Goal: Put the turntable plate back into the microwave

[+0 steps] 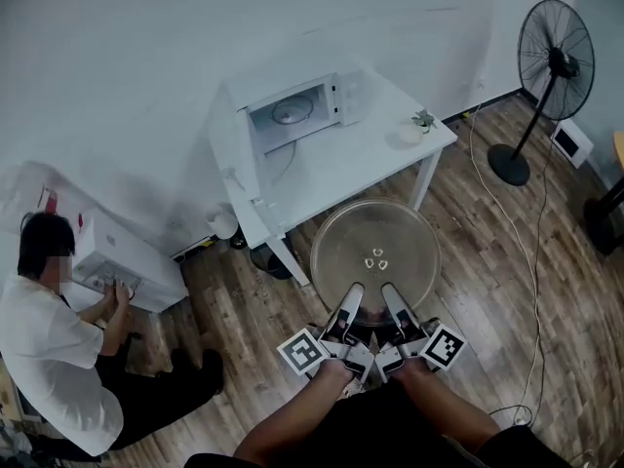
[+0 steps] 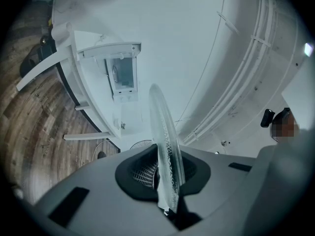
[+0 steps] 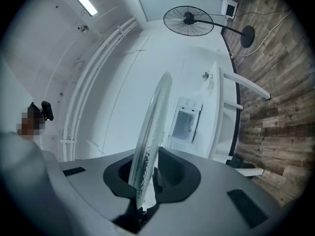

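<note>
Clear glossy glass turntable plate (image 1: 375, 252) at lower centre, smooth matt white table (image 1: 361, 154), grained wooden plank floor (image 1: 244, 300), black wire-grille fan (image 1: 556, 57) upper right.

Grey left gripper (image 1: 355, 291), right gripper (image 1: 391, 292), black-and-white marker cubes (image 1: 302, 351)

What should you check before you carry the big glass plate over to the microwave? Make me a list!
1. Fingers of the left gripper shut on the rim of the turntable plate: ok.
2. Fingers of the right gripper shut on the rim too: ok.
3. Is the plate held about flat? Ok.
4. Door of the microwave open: ok, its inside shows.
5. Room inside for the plate: cannot tell; something round lies in there, too small to make out.
6. Way to the table free: ok; the person crouches well off to the side.
</note>
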Available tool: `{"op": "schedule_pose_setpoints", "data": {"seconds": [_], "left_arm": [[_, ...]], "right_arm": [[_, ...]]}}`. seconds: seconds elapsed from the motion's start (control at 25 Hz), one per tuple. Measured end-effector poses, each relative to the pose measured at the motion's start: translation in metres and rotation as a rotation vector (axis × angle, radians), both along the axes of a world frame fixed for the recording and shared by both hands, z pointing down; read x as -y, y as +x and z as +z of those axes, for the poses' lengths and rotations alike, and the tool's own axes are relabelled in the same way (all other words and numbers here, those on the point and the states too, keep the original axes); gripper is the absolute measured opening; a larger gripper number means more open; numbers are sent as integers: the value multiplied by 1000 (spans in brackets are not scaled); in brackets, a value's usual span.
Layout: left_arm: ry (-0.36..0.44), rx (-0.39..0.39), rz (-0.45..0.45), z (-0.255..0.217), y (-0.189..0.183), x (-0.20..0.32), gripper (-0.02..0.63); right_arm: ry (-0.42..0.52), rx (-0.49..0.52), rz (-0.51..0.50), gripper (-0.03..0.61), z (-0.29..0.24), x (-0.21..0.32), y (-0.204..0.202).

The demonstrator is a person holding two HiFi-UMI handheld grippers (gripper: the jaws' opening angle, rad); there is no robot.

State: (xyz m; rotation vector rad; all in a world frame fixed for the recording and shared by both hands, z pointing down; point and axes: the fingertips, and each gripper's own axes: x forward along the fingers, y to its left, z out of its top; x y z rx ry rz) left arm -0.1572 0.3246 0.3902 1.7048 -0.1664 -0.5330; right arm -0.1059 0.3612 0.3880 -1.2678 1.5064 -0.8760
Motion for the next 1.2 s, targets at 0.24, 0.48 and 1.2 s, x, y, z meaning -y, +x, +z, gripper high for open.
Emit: {"op": "schedule_pose_setpoints", "data": {"seconds": [0.24,0.48,1.2], "left_arm": [[-5,-1,-14,3,22,38,52],[-5,5,-67,5,59,85,51],[-39,17,-285,21,159,179,52]], "right_arm": [[-11,-2,-20,69,3,39,22],[-13,1,-70,69,4,89,61],[-50,21,-287,69,21,195,167]]}}
